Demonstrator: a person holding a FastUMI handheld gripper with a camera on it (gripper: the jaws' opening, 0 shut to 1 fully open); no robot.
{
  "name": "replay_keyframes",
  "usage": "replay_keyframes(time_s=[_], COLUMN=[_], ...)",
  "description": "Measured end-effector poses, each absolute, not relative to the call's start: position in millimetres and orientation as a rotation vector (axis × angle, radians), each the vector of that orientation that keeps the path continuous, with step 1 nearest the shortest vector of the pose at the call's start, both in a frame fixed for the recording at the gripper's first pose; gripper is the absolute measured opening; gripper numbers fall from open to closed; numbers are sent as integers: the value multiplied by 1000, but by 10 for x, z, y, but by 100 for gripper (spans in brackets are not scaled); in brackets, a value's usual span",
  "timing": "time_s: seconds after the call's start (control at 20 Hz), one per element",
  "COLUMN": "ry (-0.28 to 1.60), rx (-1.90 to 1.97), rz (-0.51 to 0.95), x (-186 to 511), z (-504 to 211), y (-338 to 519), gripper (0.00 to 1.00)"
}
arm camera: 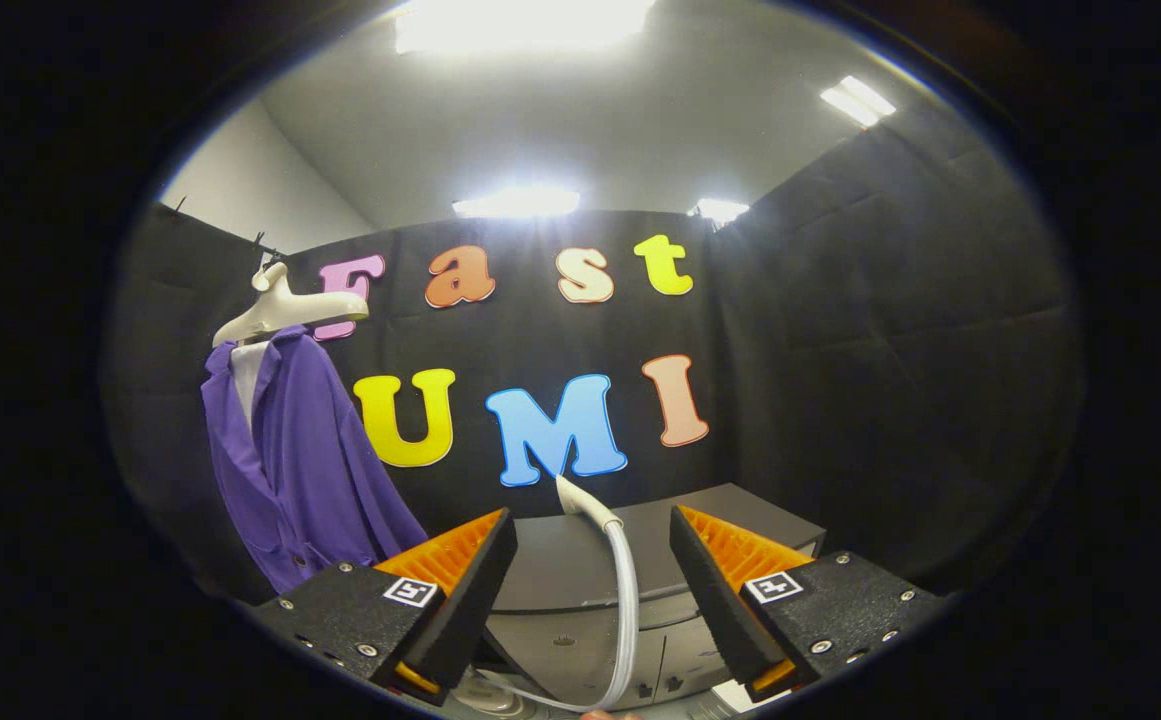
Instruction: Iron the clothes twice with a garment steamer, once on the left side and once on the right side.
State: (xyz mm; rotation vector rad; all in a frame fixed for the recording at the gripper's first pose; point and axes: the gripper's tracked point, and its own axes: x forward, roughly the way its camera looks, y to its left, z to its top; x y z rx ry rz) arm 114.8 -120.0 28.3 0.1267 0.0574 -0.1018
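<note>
Claw [592, 560] fingers stand spread and empty, steamer hose [623, 610] rising between them, purple shirt [292, 470] hanging beyond to their left, so by my judgement both 2 passes remain.

Shirt [290, 460]: purple, collared, buttoned front, hanging on a pale hanger [280, 310] against the booth wall, well off to the left beyond the fingers. Fabric drapes loose, hem flaring to the right; a white lining shows at the neck.

Steamer: grey boxy base [580, 580] just ahead of the fingers. White hose [625, 620] rises in a curve between the spread fingers, ending in a pale tip [575, 497] tilted up-left. Hose touches neither finger.
</note>
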Motion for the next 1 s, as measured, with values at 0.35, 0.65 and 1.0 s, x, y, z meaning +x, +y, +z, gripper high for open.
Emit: replay_keyframes(time_s=[0.35, 0.65, 1.0], ry=[149, 274, 485], rx=[229, 370, 541], rz=[-29, 64, 165], x=[2336, 3295, 3970], z=[1, -393, -1068], y=[-1543, -1660, -1698], gripper=[95, 95, 95])
